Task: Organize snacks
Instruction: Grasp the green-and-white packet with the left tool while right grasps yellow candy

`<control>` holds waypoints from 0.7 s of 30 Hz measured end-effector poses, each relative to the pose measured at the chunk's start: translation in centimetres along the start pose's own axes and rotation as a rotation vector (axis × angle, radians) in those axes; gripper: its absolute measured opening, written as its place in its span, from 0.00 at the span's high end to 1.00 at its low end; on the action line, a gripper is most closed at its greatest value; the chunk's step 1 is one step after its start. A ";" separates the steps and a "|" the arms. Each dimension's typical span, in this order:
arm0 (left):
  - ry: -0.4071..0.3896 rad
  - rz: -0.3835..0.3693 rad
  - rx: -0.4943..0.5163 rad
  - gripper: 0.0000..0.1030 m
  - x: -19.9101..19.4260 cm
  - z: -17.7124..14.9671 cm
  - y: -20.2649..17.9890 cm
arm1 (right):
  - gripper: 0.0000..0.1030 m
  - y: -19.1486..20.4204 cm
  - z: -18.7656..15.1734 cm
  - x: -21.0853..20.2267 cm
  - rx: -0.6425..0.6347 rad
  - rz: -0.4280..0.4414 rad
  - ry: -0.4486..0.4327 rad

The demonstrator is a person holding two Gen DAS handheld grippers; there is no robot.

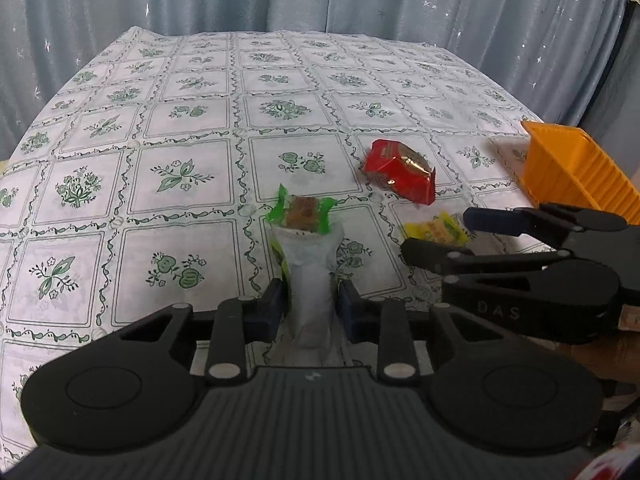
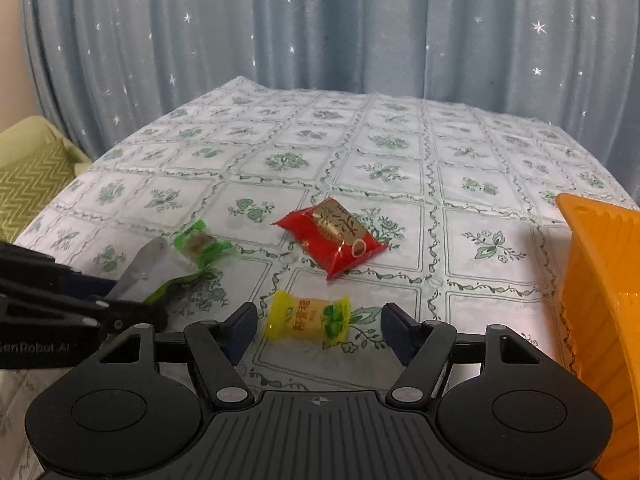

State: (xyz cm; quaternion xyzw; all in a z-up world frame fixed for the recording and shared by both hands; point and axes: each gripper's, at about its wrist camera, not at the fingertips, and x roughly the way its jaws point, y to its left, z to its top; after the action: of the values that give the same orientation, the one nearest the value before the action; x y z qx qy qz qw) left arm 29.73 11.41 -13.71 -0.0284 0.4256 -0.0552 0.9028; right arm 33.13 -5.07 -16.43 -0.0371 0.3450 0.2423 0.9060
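My left gripper (image 1: 311, 306) is shut on a white and green snack pouch (image 1: 310, 276). A green-wrapped snack (image 1: 305, 213) lies on the table at the pouch's far end; whether it touches the pouch I cannot tell. The pouch (image 2: 158, 270) and the green snack (image 2: 200, 245) also show in the right wrist view. My right gripper (image 2: 318, 330) is open around a yellow wrapped candy (image 2: 308, 317) on the table, not touching it. In the left wrist view the candy (image 1: 436, 229) lies by the right gripper (image 1: 434, 236). A red foil packet (image 1: 400, 170) (image 2: 334, 236) lies farther back.
An orange ribbed plastic bin (image 1: 576, 170) (image 2: 600, 300) stands at the table's right edge. The table carries a floral green and white cloth (image 2: 280, 152). A blue starred curtain (image 2: 320, 20) hangs behind. A green cushioned seat (image 2: 32, 168) is at the far left.
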 end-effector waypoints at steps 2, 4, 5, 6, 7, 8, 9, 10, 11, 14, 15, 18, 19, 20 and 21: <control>-0.002 0.002 0.002 0.74 0.0 0.0 0.0 | 0.34 0.1 0.0 0.1 0.000 -0.007 -0.002; -0.005 0.007 -0.001 0.74 0.0 0.0 0.0 | 0.41 0.3 0.0 0.0 -0.005 -0.023 -0.003; -0.006 0.010 0.000 0.74 0.1 -0.1 -0.1 | 0.48 0.4 0.0 0.0 -0.008 -0.039 -0.004; -0.008 0.014 0.003 0.73 0.0 -0.1 -0.2 | 0.51 0.4 0.0 0.0 -0.006 -0.050 -0.005; -0.010 0.022 0.008 0.69 0.1 -0.1 -0.3 | 0.57 0.4 0.0 0.0 0.000 -0.049 -0.004; -0.013 0.031 0.015 0.66 0.1 -0.1 -0.4 | 0.60 0.3 0.0 -0.1 0.002 -0.052 -0.002; -0.015 0.041 0.023 0.65 0.1 0.0 -0.4 | 0.62 0.3 0.0 -0.1 0.000 -0.057 -0.002; -0.016 0.045 0.027 0.65 0.2 0.0 -0.5 | 0.70 0.3 0.0 -0.2 -0.001 -0.060 -0.003; -0.018 0.045 0.026 0.65 0.2 -0.1 -0.5 | 0.75 0.3 0.0 -0.2 -0.002 -0.065 -0.004; -0.024 0.053 0.023 0.65 0.3 0.0 -0.4 | 0.76 0.3 0.1 -0.3 0.006 -0.057 -0.001; -0.027 0.056 0.025 0.65 0.3 0.0 -0.4 | 0.76 0.3 0.1 -0.3 0.003 -0.058 -0.001; -0.035 0.050 0.028 0.66 0.2 -0.1 -0.5 | 0.76 0.3 0.0 -0.6 0.014 -0.057 -0.004; -0.034 0.050 0.029 0.69 0.3 -0.1 -0.5 | 0.76 0.3 -0.1 -0.7 0.016 -0.057 -0.003; -0.031 0.048 0.031 0.72 0.3 -0.1 -0.6 | 0.76 0.4 -0.1 -0.8 0.017 -0.057 -0.003; -0.033 0.048 0.030 0.73 0.3 -0.2 -0.6 | 0.76 0.4 -0.2 -0.9 0.021 -0.056 -0.002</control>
State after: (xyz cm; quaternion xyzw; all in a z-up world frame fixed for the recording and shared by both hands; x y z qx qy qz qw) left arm 29.73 10.75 -14.00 -0.0056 0.4103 -0.0396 0.9111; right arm 32.27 -5.17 -15.91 -0.0371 0.3452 0.2134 0.9132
